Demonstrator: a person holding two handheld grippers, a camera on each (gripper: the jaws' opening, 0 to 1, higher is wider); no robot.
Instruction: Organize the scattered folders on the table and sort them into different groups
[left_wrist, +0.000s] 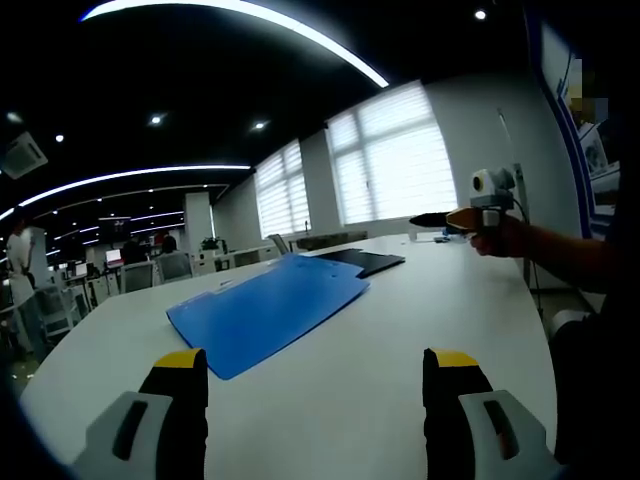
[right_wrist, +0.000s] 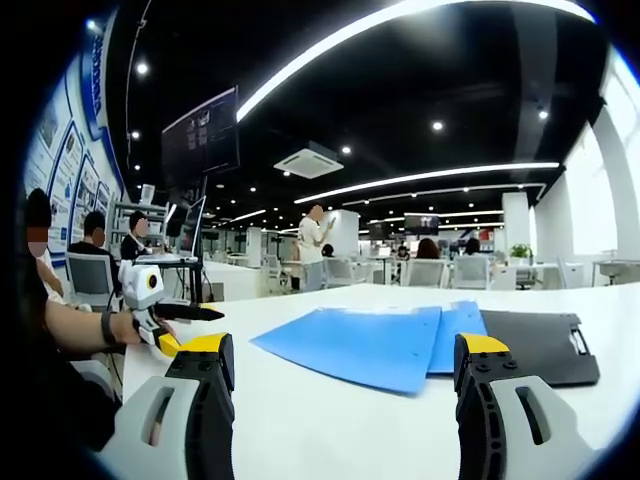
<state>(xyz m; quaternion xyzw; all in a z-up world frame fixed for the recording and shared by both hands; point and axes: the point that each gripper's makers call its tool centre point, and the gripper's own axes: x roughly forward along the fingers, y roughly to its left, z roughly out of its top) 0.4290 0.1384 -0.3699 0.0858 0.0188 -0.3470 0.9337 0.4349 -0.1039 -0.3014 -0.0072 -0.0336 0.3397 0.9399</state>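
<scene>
— As the items lay from left to right in the right gripper view, what was listed?

— Item one: left claw (right_wrist: 185, 313), held in a hand at the surface's near-left edge; its jaws looked close together, but whether clenched I could not tell. Item two: blue folder (right_wrist: 355, 346), flat on the white surface (right_wrist: 330, 430), overlapping a second blue folder (right_wrist: 462, 330). Item three: black clipboard (right_wrist: 535, 345), just beside that, clip end toward the right.

— And the claws?

— Right claw (right_wrist: 335, 400) stood released, jaws wide, grasping nothing. In the left gripper view, left claw (left_wrist: 315, 400) likewise showed its jaws spread and empty, which settles it as released.

— Which lay nearer the folders?

— By judgement, the right: blue folder straight ahead of it, near edge facing the jaws. From the left, the folder (left_wrist: 268, 312) ran long axis away, black clipboard (left_wrist: 362, 261) beyond.

— Room to move?

— Bare surface before both claws and rightward; surface edges well apart from the stack.
</scene>
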